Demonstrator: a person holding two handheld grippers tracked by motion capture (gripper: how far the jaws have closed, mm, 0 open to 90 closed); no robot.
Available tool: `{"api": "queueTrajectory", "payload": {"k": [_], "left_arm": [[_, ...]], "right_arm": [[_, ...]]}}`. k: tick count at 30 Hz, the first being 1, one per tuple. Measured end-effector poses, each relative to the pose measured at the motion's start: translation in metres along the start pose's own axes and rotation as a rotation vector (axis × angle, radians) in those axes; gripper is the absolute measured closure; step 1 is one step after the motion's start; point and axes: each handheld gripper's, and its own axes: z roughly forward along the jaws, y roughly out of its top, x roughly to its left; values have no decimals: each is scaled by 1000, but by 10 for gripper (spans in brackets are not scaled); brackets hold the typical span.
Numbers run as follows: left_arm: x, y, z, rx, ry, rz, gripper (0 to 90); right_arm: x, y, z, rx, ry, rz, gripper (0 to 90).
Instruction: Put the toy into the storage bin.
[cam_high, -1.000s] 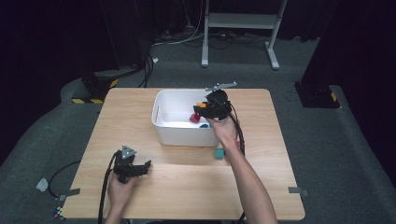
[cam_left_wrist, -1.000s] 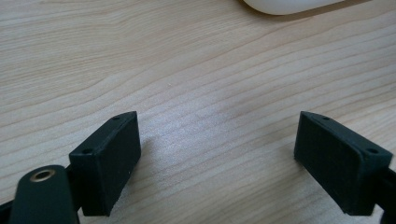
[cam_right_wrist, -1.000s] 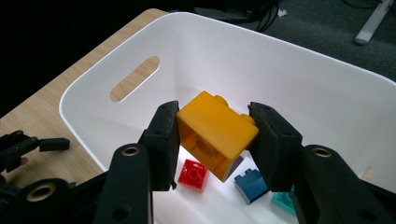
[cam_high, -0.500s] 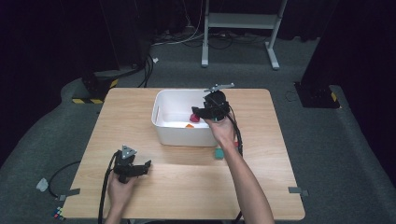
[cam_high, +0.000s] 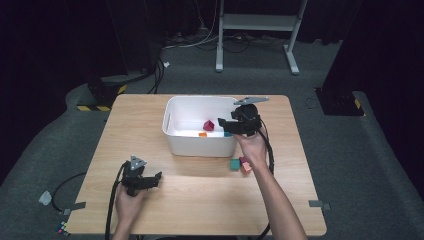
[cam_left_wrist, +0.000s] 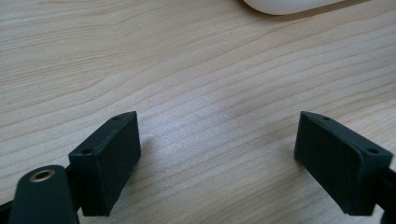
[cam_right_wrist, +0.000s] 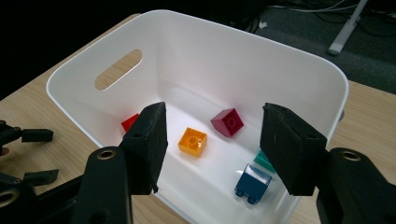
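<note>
One white bin stands on the worktop and serves as the reference for all positions below.

Bricks inside the bin, counted in the right gripper view: five. One magenta brick lies near the middle of the floor, one orange brick just beside it, one red brick against the wall under the handle slot, one blue brick near the front wall, and one teal brick touching or just behind the blue one, partly hidden by a jaw.

Bricks outside the bin, counted in the high view: two. One teal brick and one pink brick lie side by side on the worktop just in front of the bin's front right corner.

Hand-held grippers: two. The right hand-held gripper hovers over the bin's right rim, jaws spread apart and empty; the magenta brick lies below and between them, not touched. The left hand-held gripper rests on the worktop well in front of the bin's left corner, jaws spread wide, grasping nothing.
</note>
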Motion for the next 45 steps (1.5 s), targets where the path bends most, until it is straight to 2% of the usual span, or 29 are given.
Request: {"api": "queueTrajectory", "payload": {"k": [5,8,14,23,33,45], "left_arm": [[0,0,0,0,0,-1,146],[0,0,0,0,0,0,146],[0,0,0,0,1,-1,146],[0,0,0,0,1,-1,146],[0,0,0,0,1,0,146],[0,0,0,0,1,0,146]], "right_arm": [[-7,-14,-12,-26,14,20,422],[-8,-24,-21,-34,13,11,437],[-13,-49,-42,-88,9,8,456],[-18,-88,-55,-65,-36,20,464],[-16,-126,-51,-42,-58,45,503],[-20,-167,-30,10,-80,92,511]]}}
